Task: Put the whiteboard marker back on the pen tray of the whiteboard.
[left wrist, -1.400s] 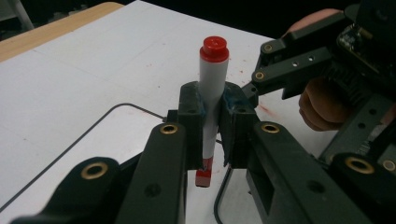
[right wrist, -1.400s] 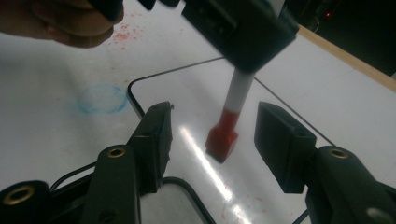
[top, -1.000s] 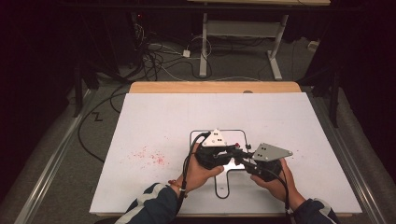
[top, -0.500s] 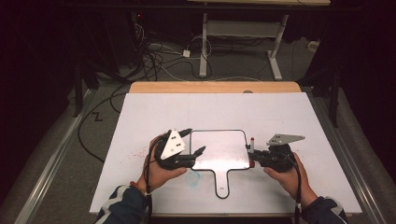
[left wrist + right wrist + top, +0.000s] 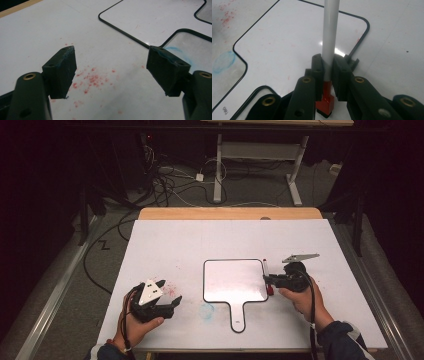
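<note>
Tabletop [image 5: 165, 245] holds a small whiteboard [image 5: 235, 280]. Left claw [image 5: 167, 295] has just been opening, nothing inside, over red specks [image 5: 92, 80]. Right claw [image 5: 267, 280] squeezes a marker [image 5: 329, 37] beside the whiteboard's right edge.

Marker [image 5: 329, 42]: top edge of the right gripper view is cutting off its far end; the right gripper [image 5: 327, 72] is clamping it and hiding the white barrel between its pads. In the high view it is showing too small to tell its tip. Small whiteboard [image 5: 155, 20]: the left gripper view's top and right edges are cropping it. Tiny print on its handle [image 5: 225, 109] is reading too blurred to make out.
</note>
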`<state>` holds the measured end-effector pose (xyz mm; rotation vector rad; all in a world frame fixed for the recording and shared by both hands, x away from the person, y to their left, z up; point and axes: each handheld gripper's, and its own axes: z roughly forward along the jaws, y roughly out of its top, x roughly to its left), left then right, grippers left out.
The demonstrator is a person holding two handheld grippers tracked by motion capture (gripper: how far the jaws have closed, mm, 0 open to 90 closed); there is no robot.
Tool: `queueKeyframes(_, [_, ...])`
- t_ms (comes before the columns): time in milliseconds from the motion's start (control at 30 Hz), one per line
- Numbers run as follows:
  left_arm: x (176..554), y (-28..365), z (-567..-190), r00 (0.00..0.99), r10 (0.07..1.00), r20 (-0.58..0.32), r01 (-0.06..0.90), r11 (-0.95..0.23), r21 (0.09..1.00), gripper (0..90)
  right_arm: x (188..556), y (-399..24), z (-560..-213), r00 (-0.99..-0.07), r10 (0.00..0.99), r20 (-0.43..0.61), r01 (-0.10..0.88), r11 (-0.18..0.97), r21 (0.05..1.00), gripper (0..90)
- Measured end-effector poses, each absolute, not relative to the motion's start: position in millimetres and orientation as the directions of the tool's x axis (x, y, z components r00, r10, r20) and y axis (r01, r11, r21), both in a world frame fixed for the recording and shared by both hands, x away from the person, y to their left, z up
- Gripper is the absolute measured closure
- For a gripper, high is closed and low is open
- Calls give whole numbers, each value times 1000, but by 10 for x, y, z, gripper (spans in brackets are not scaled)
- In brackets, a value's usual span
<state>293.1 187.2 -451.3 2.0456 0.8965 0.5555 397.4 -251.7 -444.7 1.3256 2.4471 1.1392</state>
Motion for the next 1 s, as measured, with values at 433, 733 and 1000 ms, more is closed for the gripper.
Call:
queueKeyframes(433, [2931,1720,-4609,692,715,102,408,-504,761,229,3994,-2384,-4640,-538,836,102,649,334,684,784])
queueKeyframes(733, [2935,1687,-4609,703,704,100,402,-511,760,229,3949,-2271,-4567,-568,821,-62,557,439,705,639])
queueKeyframes(1000, [2943,1682,-4611,705,703,97,401,-507,763,229,4060,-2149,-4647,-616,777,-133,501,516,695,565])
